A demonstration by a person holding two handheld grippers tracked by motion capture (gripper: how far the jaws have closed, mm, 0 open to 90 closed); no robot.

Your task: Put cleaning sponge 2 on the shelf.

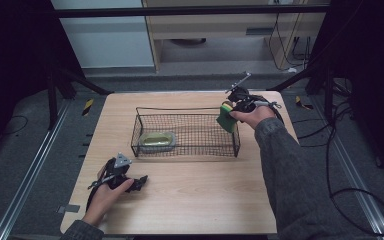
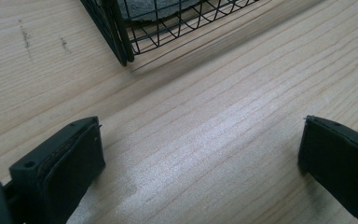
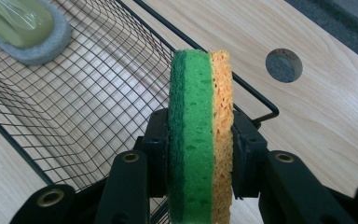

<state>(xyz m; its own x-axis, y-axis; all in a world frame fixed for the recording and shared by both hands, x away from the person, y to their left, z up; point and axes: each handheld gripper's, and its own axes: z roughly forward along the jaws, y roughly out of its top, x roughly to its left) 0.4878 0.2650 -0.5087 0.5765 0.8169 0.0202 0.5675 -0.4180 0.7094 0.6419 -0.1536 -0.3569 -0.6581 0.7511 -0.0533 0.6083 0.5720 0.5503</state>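
Note:
A green and yellow sponge (image 3: 199, 135) stands on edge between the jaws of my right gripper (image 3: 199, 154), which is shut on it. In the high view that gripper (image 1: 228, 116) holds the sponge (image 1: 225, 119) over the right end of a black wire basket (image 1: 232, 145). Inside the basket, at its left end, lies a grey dish with a pale green piece in clear wrap (image 1: 157, 140), also seen as the wrapped piece (image 3: 21, 21) from the right gripper. My left gripper (image 1: 139, 182) rests on the table in front of the basket's left end, its jaws wide apart over bare wood (image 2: 200, 154).
The basket's near corner (image 2: 121, 42) stands just ahead of the left gripper. A round hole (image 3: 284, 65) is cut in the wooden tabletop (image 1: 200, 195) beyond the basket's right end. The table's edges drop to grey floor with cables (image 1: 340, 165) at right.

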